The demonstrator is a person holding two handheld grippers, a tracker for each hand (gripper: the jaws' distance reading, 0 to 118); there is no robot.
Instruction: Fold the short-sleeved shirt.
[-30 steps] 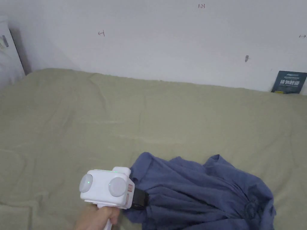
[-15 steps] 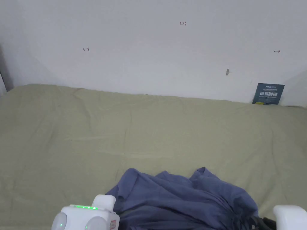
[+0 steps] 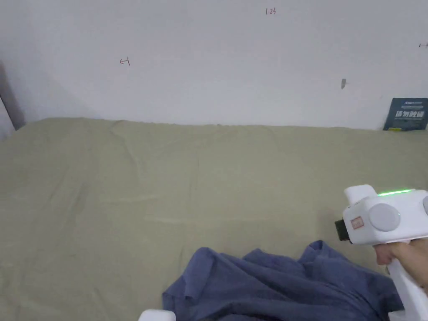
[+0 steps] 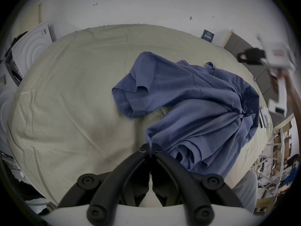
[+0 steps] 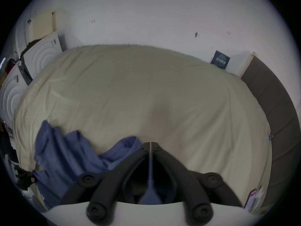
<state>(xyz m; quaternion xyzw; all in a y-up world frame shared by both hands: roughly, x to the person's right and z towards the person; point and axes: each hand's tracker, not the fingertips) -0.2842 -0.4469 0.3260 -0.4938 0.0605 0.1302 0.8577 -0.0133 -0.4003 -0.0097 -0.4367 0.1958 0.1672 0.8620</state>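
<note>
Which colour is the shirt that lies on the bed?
The shirt is plain blue, best seen in the left gripper view.

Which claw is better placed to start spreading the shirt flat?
Probably the left claw: it is shut on a corner of the blue shirt low by the bed. The right claw, jaws together, is raised above it, gripping nothing visible.

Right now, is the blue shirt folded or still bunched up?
Bunched, not folded: the blue shirt lies crumpled on the bed sheet, one edge pinched by the left gripper.
</note>
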